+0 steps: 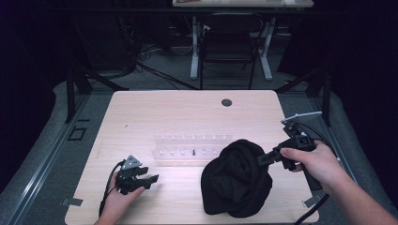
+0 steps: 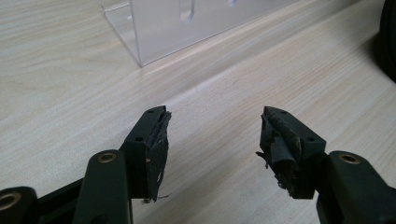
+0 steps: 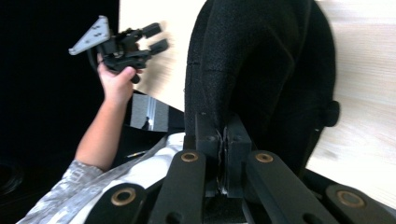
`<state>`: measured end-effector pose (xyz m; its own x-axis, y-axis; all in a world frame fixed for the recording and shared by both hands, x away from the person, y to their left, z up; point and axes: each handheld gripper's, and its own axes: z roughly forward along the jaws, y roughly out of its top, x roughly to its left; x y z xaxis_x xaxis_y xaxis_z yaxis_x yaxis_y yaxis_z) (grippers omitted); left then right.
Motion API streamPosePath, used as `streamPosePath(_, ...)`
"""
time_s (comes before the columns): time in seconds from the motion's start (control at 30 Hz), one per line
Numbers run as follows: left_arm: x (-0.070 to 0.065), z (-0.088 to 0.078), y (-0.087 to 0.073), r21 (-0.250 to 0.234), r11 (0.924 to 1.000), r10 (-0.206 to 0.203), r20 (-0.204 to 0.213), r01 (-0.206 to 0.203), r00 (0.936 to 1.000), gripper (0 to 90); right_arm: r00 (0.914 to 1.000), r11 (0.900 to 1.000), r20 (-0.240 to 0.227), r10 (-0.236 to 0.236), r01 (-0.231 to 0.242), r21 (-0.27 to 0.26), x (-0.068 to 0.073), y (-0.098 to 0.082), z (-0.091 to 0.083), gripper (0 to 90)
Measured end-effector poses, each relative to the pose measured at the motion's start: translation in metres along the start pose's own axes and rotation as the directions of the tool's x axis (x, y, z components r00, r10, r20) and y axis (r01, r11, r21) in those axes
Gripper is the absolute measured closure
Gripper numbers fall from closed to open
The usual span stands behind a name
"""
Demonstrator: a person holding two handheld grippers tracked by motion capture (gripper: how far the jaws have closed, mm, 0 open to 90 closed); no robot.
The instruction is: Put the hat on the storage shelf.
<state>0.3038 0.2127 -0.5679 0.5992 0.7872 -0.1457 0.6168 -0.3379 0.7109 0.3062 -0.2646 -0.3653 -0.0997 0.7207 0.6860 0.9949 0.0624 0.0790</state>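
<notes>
My left gripper [image 1: 149, 180] sits at the near left of the table [image 1: 141, 112], jaws wide apart with nothing between them, bare wood below. My right gripper [image 1: 263, 159] is clamped tight on the edge of the black cap [image 1: 237, 180], which rests at the near right. The clear rack [image 1: 187, 151] lies just beyond it, mid-table.

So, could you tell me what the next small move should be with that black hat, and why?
Probably bring the left gripper across to the near edge of the black hat and pinch it. The right gripper is already shut on the hat's edge, while the left one rests open on the table, apart from the hat, so the free side hangs slack.
</notes>
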Motion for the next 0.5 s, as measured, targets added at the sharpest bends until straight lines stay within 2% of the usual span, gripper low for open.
streamPosePath(0.03,0.000,0.000,0.000,0.000,1.0000,0.000,0.001,0.000,1.0000,41.9,0.9999,1.000,-0.005,-0.014,0.014,-0.003,0.001,0.000,0.000,87.9)
streamPosePath(0.07,0.000,0.000,0.000,0.001,1.0000,0.002,0.002,-0.002,1.0000,41.9,0.9999,1.000,-0.011,0.001,-0.001,-0.010,0.003,0.000,-0.001,87.9)
streamPosePath(0.13,0.000,0.000,0.000,0.000,1.0000,0.001,0.003,-0.001,1.0000,41.9,0.9989,1.000,-0.042,-0.022,0.022,-0.015,0.004,0.001,-0.002,87.9)
streamPosePath(0.23,0.000,0.000,0.000,0.000,1.0000,0.001,0.003,-0.001,1.0000,42.0,0.9975,0.999,-0.068,-0.015,0.012,-0.038,0.008,0.002,-0.003,87.9)
streamPosePath(0.3,0.000,0.000,0.000,-0.001,1.0000,0.001,0.003,-0.001,1.0000,42.0,0.9969,0.999,-0.077,-0.020,0.018,-0.032,0.008,0.002,-0.003,87.9)
streamPosePath(0.33,0.000,0.000,0.000,-0.001,1.0000,0.001,0.003,-0.001,1.0000,41.9,0.9958,0.998,-0.089,-0.022,0.017,-0.054,0.011,0.002,-0.003,87.9)
streamPosePath(0.5,0.000,0.000,0.000,-0.002,1.0000,0.001,0.002,-0.001,1.0000,42.0,0.9936,0.998,-0.105,-0.040,0.036,-0.044,0.013,0.003,-0.003,88.0)
